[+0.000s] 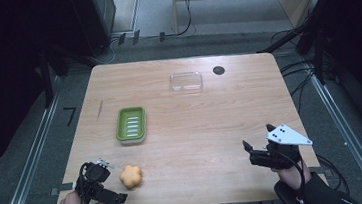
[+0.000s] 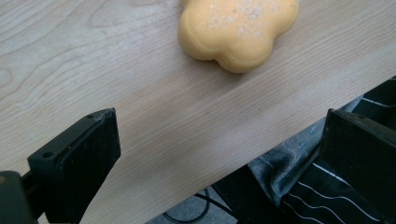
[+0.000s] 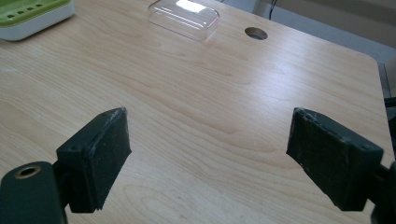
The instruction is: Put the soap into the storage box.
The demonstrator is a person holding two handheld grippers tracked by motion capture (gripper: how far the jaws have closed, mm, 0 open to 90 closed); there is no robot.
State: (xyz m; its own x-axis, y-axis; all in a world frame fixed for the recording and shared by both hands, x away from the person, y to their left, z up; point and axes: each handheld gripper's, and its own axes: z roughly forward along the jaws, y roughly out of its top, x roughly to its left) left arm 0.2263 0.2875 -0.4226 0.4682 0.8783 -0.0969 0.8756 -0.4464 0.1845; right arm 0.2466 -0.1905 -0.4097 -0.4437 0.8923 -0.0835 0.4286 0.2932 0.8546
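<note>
Near the table's front-left edge, the orange flower-shaped soap (image 1: 131,176) is lying flat, and I am holding the left gripper (image 1: 107,182) just beside it, jaws spread wide and empty. I am judging it light, firm and slippery; gripping across opposite lobes looks safest. Right gripper (image 1: 259,149) is idling, released.

Orange flower-shaped soap (image 2: 238,32) top cut off by frame edge, left gripper view.
</note>
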